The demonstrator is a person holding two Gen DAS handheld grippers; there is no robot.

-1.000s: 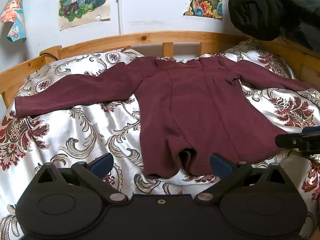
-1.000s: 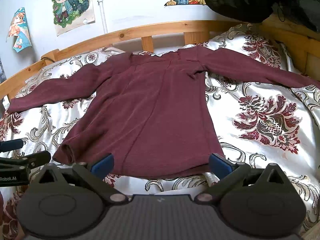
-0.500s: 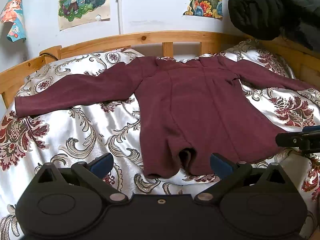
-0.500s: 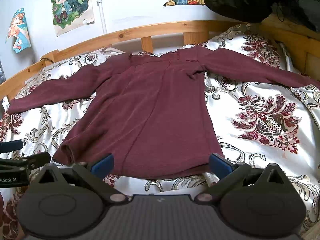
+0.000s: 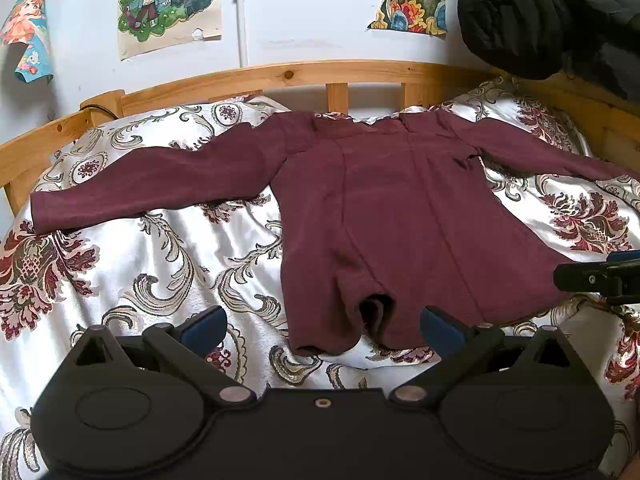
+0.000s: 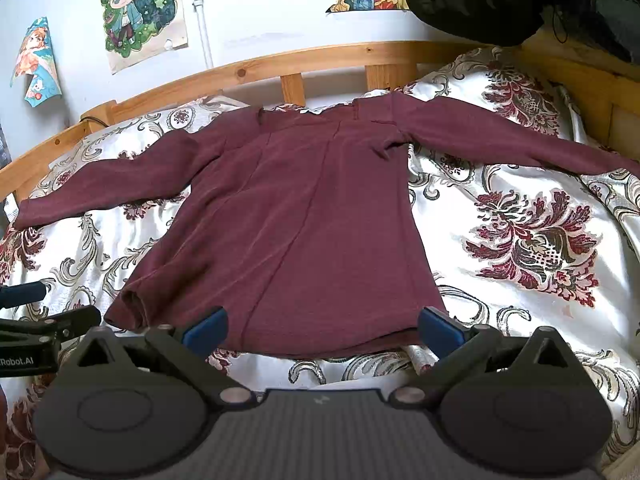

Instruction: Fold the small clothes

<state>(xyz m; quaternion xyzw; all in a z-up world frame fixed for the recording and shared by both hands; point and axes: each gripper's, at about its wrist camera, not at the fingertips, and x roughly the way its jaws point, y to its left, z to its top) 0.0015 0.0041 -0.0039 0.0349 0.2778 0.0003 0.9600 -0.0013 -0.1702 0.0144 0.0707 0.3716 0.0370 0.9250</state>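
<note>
A maroon long-sleeved top [image 5: 392, 216] lies flat on the bed with both sleeves spread out and its hem toward me; it also shows in the right wrist view [image 6: 296, 216]. My left gripper [image 5: 322, 326] is open and empty, hovering just before the hem's left corner, which is slightly bunched. My right gripper [image 6: 322, 326] is open and empty, just before the hem's right part. Each gripper shows at the edge of the other's view: the right one [image 5: 600, 276], the left one [image 6: 40, 320].
The bed has a white floral bedspread [image 5: 152, 264] and a wooden headboard rail [image 5: 336, 74] at the back. A black jacket [image 5: 552, 12] hangs at the upper right. Posters [image 5: 168, 0] are on the wall.
</note>
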